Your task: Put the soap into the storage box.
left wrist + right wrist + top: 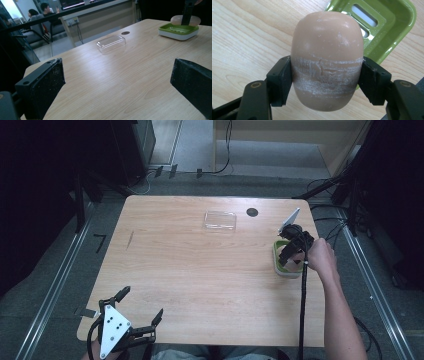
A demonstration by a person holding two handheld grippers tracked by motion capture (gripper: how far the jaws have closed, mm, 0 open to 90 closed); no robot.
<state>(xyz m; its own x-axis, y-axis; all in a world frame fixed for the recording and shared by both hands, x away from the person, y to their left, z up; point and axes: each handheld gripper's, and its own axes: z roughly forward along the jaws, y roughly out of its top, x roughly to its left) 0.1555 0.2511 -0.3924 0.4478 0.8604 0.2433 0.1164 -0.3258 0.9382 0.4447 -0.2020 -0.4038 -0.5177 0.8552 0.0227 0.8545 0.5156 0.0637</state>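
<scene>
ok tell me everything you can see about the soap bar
The soap bar is a rounded, oval block, pale peach-pink, smooth and waxy looking. A whitish scuffed band runs across its middle. The right gripper clamps it, a black jaw pressing on each side. In the right gripper view it sits over the near edge of the green soap dish; in the left gripper view it seems just above the dish, though whether they touch is unclear.

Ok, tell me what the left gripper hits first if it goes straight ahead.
Probably the clear plastic lid. The left gripper, jaws wide open, points across bare table toward it, though depth is hard to judge.
</scene>
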